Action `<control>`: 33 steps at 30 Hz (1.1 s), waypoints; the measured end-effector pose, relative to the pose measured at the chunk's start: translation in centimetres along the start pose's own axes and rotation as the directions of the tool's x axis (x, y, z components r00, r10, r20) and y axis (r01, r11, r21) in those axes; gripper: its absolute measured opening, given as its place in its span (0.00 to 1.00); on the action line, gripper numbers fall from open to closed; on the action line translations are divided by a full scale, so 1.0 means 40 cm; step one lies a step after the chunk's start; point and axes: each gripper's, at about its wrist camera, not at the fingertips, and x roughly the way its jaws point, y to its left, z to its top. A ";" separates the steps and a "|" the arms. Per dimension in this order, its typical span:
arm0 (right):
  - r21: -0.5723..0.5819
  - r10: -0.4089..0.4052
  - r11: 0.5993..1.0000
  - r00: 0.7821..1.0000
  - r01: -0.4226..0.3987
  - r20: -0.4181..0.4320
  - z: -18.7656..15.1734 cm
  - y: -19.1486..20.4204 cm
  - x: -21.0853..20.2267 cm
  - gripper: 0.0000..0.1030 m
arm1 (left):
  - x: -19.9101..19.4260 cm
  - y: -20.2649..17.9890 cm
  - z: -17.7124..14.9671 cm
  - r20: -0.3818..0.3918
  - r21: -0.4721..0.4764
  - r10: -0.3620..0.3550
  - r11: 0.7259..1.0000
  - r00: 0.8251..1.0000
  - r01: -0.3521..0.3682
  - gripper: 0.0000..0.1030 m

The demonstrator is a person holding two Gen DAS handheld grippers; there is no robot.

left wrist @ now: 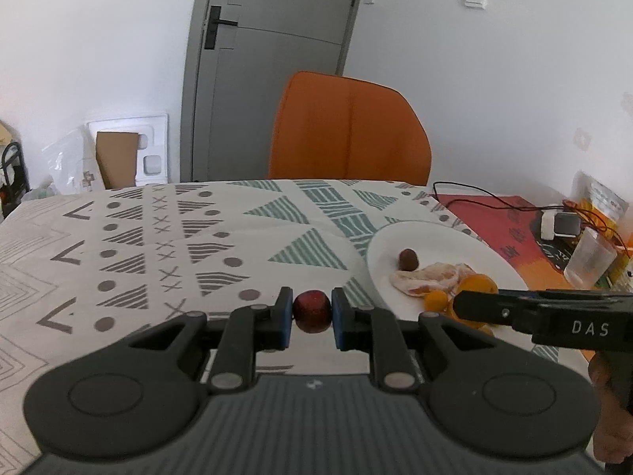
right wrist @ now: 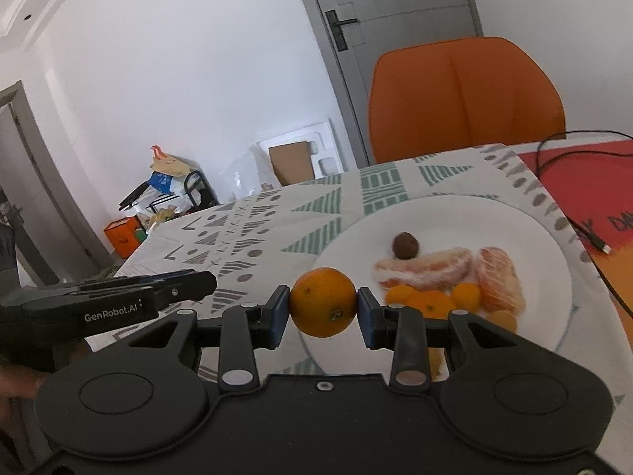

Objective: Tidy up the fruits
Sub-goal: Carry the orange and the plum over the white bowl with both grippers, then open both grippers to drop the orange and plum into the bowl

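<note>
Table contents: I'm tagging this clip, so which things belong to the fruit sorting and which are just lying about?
Job: red fruit in left gripper; orange in right gripper; white plate; peeled segments; brown fruit.

Lying about: black cable; plastic cup; orange chair.

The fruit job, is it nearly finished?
Partly. The white plate already holds peeled segments, small oranges and a brown fruit. The left gripper holds a red fruit, the right gripper an orange. Both remain unplaced.
</note>
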 end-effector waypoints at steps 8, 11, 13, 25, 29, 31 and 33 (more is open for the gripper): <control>0.067 -0.021 0.998 0.998 0.016 0.062 0.006 -0.089 -0.040 0.39 | 0.018 -0.065 0.008 -0.005 0.060 -0.008 0.998 1.000 0.008 0.18; 0.102 -0.019 0.995 0.997 0.011 0.078 0.002 -0.127 -0.038 0.39 | 0.028 -0.087 0.011 -0.009 0.081 -0.010 0.997 1.000 0.011 0.18; 0.133 -0.011 0.991 0.996 0.000 0.084 -0.004 -0.153 -0.033 0.40 | 0.038 -0.100 0.012 -0.014 0.094 -0.011 0.995 1.000 0.012 0.18; 0.148 -0.024 0.989 0.994 0.007 0.110 -0.009 -0.177 -0.060 0.51 | 0.108 -0.177 0.022 -0.036 0.150 -0.041 0.988 0.999 0.045 0.18; 0.138 -0.048 0.990 0.994 0.034 0.100 -0.010 -0.176 -0.056 0.52 | 0.109 -0.200 0.037 -0.020 0.174 -0.045 0.984 0.999 0.048 0.21; 0.141 -0.055 0.989 0.994 0.040 0.098 -0.011 -0.178 -0.056 0.52 | 0.098 -0.209 0.049 -0.005 0.202 -0.043 0.978 0.999 0.043 0.22; 0.135 -0.064 0.990 0.993 0.050 0.098 -0.011 -0.176 -0.054 0.53 | 0.084 -0.203 0.063 0.010 0.188 -0.034 0.982 0.999 0.032 0.23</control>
